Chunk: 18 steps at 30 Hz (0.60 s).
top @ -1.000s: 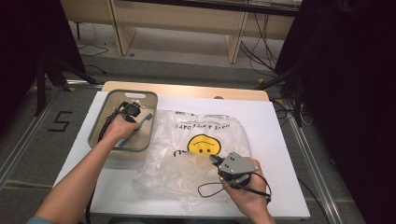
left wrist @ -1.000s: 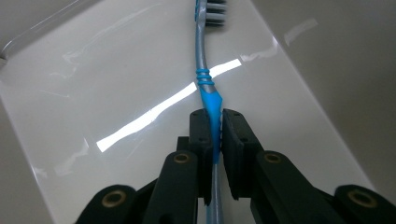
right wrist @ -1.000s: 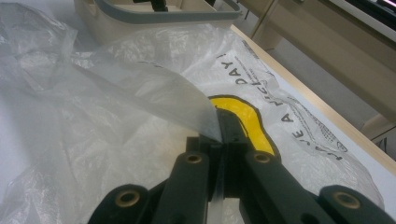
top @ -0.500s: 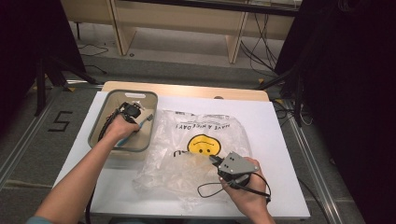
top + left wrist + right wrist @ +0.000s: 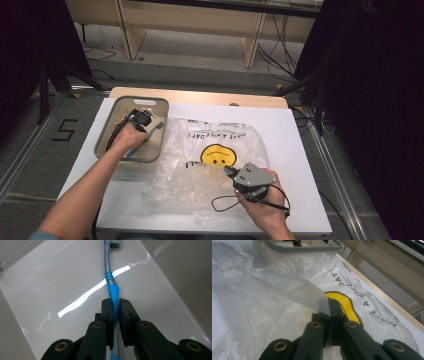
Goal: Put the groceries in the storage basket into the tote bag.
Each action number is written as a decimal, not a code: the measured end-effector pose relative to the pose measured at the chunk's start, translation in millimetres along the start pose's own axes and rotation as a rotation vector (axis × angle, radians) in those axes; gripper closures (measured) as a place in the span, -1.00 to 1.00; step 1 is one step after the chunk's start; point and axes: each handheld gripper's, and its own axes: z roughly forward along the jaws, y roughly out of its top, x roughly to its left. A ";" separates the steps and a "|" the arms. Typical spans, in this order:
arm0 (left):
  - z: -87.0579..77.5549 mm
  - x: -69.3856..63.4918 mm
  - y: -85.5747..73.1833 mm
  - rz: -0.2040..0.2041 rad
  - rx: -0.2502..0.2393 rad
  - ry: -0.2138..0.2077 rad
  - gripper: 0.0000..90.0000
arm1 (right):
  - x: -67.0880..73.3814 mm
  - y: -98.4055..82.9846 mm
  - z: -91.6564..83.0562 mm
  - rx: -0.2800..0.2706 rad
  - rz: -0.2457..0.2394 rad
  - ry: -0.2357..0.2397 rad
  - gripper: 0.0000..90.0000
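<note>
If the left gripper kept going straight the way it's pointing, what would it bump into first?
Probably the bin's far wall. The left gripper, shut on the toothbrush, points along the bin's pale floor toward that wall, brush head leading, so the brush head would likely touch first. Depth is hard to judge.

Lab or studio, black curtains (image 5: 365,75), loose floor cables (image 5: 277,55), taped floor number (image 5: 65,130) (a recording bay)

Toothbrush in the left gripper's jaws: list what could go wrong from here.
1. The left gripper pinches the toothbrush on its narrow handle, so it might pivot or slip as it leaves the bin.
2. The right gripper holds just one thin layer of the plastic bag; the film could slide out or tear.
3. The bag's mouth looks barely parted, so the brush head may snag on it.
</note>
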 end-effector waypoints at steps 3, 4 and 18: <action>0.0 0.3 -0.1 -0.004 0.000 -0.002 0.84 | 0.1 0.1 0.1 0.004 -0.001 0.001 1.00; 0.1 0.3 0.0 -0.004 0.000 -0.002 0.84 | 0.1 0.0 0.3 0.005 -0.001 0.001 1.00; -4.7 -0.6 1.7 -0.003 -0.015 0.015 0.84 | 0.4 -0.5 1.1 0.004 0.002 0.003 1.00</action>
